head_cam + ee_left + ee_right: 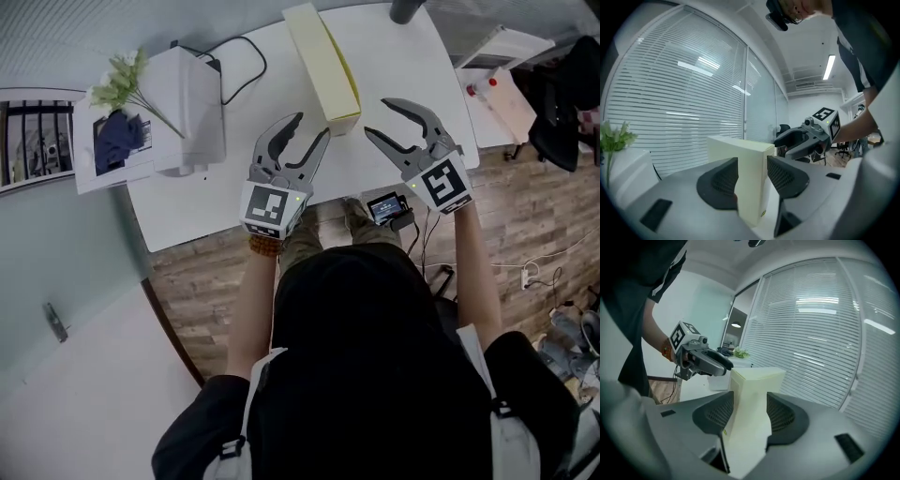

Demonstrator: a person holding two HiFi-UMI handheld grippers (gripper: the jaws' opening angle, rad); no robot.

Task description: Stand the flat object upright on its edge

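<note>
1. The pale yellow box [323,61] is standing upright on one long edge on the white table [206,206], narrow face up. It's sitting a bit past the table's middle, with its near end pointing back at the person.
2. The left gripper [314,124] is hovering at the near-left corner of the box with its claw spread wide and nothing in it. In the left gripper view the box is showing up in the gap between the pads. The head view puts it just ahead of the tips, though, so I'm not reading that as a grip.
3. The right gripper [377,117] is doing the same on the other side: jaws gaping, nothing pinched, tips just beside the box's near end without touching it as far as I can tell.
4. Step-wise, I'm guessing the tipping-up part is basically done. The box is balancing by itself and both claws are flanking it like spotters.
5. What's next, I think: pulling both grippers straight back toward the person, slow and level. A box that tall and thin is going to tip sideways from any nudge, and the left claw's inner tip is sitting really close to that corner.
</note>
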